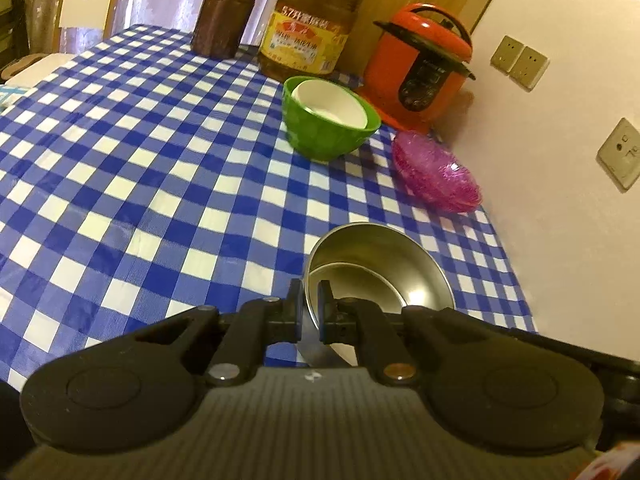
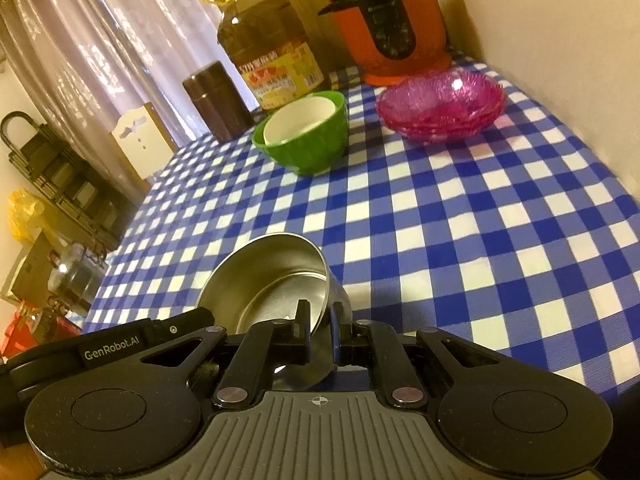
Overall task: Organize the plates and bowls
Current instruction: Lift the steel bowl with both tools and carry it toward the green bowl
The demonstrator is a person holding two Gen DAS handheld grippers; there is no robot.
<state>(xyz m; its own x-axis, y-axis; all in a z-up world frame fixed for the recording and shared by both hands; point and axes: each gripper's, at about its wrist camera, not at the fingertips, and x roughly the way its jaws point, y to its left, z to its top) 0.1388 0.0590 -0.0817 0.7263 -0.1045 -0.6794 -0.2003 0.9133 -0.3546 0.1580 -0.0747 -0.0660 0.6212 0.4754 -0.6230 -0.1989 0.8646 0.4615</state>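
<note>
Blue-and-white checked tablecloth [image 1: 140, 184] covers the whole table ahead of both grippers. Far ahead of the left gripper [image 1: 309, 308], to its right by the wall, stands an orange-red electric pressure cooker [image 1: 420, 68]; left of that a large amber oil jug with a yellow label [image 1: 308, 28], then a dark brown cylindrical canister [image 1: 224, 16]. Nearer, ahead and slightly right, a green plastic bowl [image 1: 324, 136] holds a white bowl [image 1: 332, 102] nested inside. Right of it, apart, sits a stack of pink translucent glass dishes [image 1: 436, 172]. Closest in: a round stainless steel bowl [image 1: 384, 268], tilted, rim pinched between the left gripper's fingers, one pad inside the rim and one outside. Right gripper [image 2: 320, 332] is clamped on the opposite rim of the same steel bowl [image 2: 264, 276], which leans to its left; a smaller steel bowl [image 2: 288, 300] looks nested inside. From the right wrist view, the green bowl [image 2: 308, 140] lies ahead, pink dishes [image 2: 440, 104] ahead-right, cooker [image 2: 388, 24] beyond them.
</note>
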